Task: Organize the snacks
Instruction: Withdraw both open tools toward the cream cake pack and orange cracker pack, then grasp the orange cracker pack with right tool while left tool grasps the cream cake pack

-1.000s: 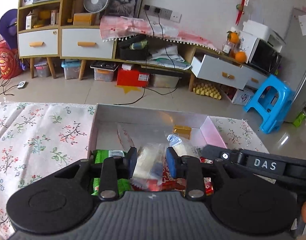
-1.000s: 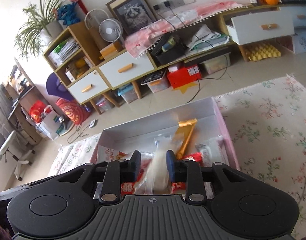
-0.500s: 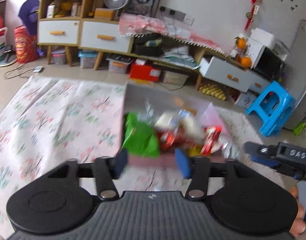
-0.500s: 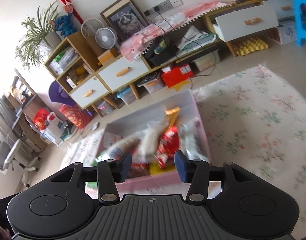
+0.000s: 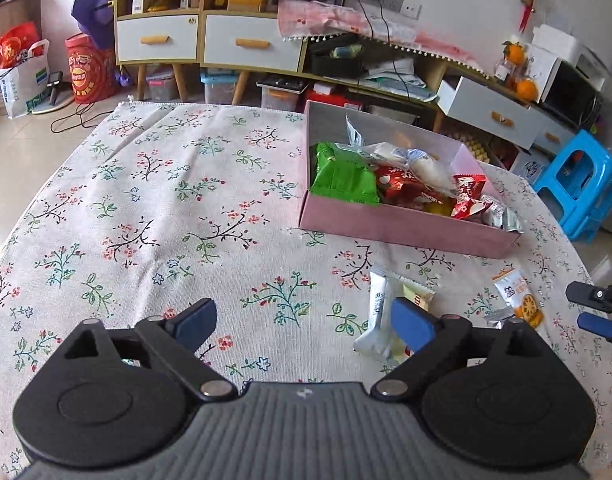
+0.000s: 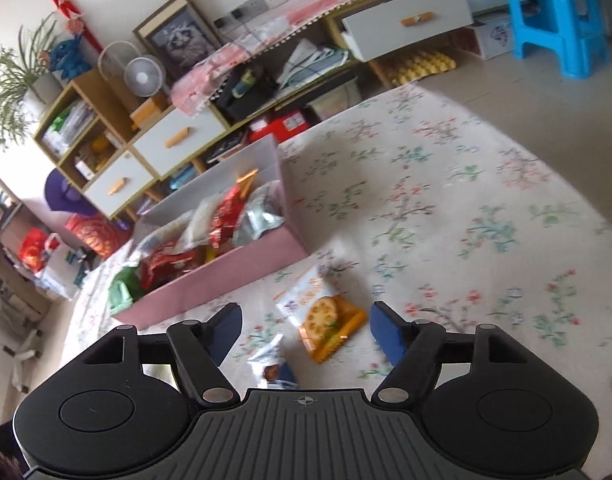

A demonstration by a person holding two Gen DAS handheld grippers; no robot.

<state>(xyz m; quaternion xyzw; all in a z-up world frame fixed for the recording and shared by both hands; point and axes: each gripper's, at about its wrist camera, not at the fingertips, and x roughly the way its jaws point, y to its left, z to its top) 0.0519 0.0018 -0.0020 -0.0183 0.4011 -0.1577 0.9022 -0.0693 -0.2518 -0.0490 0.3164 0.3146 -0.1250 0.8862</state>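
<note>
A pink box (image 5: 406, 228) (image 6: 210, 280) full of snack packets stands on the floral tablecloth (image 5: 154, 200). My left gripper (image 5: 304, 326) hovers over the cloth in front of the box, its jaws opening with nothing between them. A white snack packet (image 5: 376, 316) and a yellow one (image 5: 418, 298) lie by its right finger. My right gripper (image 6: 306, 334) is also opening, empty, above an orange cracker packet (image 6: 326, 316) (image 5: 518, 296). A small blue-and-white packet (image 6: 272, 364) lies just below it.
The cloth-covered table ends at its far edge (image 5: 210, 106). Beyond it stand wooden cabinets with white drawers (image 5: 210, 40) and a blue plastic stool (image 5: 582, 184) (image 6: 558, 16) on the floor. Part of the right gripper (image 5: 598, 308) shows at the left wrist view's right edge.
Both grippers let go of packets inside the pink box, opened, and pulled back from it. They now hang over the cloth in front of the box, above the loose packets.
</note>
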